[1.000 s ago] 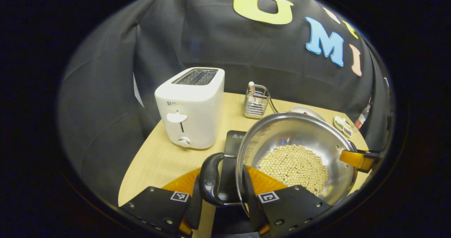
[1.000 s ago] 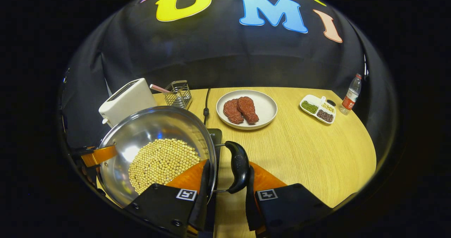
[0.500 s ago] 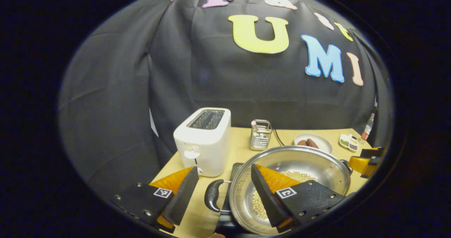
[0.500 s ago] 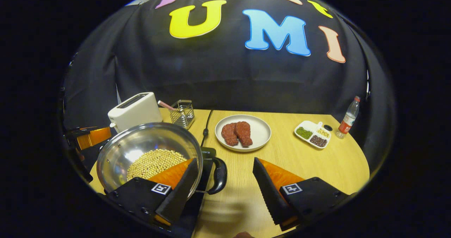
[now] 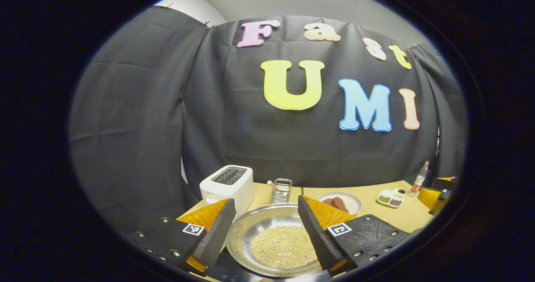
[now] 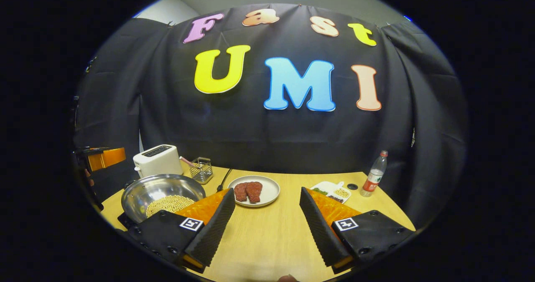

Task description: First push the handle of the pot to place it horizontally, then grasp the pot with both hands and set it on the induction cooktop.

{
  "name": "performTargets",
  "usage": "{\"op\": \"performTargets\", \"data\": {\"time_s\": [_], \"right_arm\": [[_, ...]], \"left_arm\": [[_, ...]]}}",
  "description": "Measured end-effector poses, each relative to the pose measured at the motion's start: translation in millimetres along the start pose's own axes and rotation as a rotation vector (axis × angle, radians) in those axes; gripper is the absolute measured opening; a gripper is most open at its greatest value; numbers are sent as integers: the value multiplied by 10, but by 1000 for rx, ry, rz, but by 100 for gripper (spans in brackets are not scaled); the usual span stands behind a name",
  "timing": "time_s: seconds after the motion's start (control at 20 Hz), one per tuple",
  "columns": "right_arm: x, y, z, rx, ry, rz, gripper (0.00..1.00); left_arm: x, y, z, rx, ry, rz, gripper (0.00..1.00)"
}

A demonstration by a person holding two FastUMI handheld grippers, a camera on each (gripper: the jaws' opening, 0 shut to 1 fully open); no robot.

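Note:
The steel pot, holding pale round beans, sits on the black induction cooktop on the wooden table. My left gripper hovers open above and in front of the pot, its fingers framing the bowl without touching it. In the right gripper view the pot rests on the cooktop at the lower left. My right gripper is open over bare table to the pot's right, with nothing between its fingers. The left gripper shows at the far left edge, and the right gripper at the far right.
Behind the pot stand a white toaster and a wire utensil rack. A plate of meat, a sectioned dish and a water bottle sit further right. Bare table lies below the right gripper.
Both grippers opened, let go of the pot's handles, and drew back and up. The pot now stays lower and farther away on the cooktop.

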State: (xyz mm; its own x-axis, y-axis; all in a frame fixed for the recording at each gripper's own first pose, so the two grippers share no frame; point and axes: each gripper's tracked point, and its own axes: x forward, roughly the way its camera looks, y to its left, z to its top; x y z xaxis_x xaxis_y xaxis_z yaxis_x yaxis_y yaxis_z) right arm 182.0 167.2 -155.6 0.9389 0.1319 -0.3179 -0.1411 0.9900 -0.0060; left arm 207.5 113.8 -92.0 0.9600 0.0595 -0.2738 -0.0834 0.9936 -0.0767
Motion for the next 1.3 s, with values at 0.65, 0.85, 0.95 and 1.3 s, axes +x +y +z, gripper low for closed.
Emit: {"op": "performTargets", "data": {"time_s": [0.65,0.85,0.95,1.3], "right_arm": [[-1421,-1438,217,47,-138,-52,98],[-1756,-1587,228,33,-159,-53,98],[-1893,-1626,217,25,-165,-63,98],[-2281,-1502,226,41,-160,-85,95]], "left_arm": [[-1515,-1461,577,48,-162,-77,88],[-1917,-1706,734,73,-202,-105,87],[-2089,-1729,749,71,-210,-104,87],[-2544,-1565,706,69,-220,-123,87]]}}
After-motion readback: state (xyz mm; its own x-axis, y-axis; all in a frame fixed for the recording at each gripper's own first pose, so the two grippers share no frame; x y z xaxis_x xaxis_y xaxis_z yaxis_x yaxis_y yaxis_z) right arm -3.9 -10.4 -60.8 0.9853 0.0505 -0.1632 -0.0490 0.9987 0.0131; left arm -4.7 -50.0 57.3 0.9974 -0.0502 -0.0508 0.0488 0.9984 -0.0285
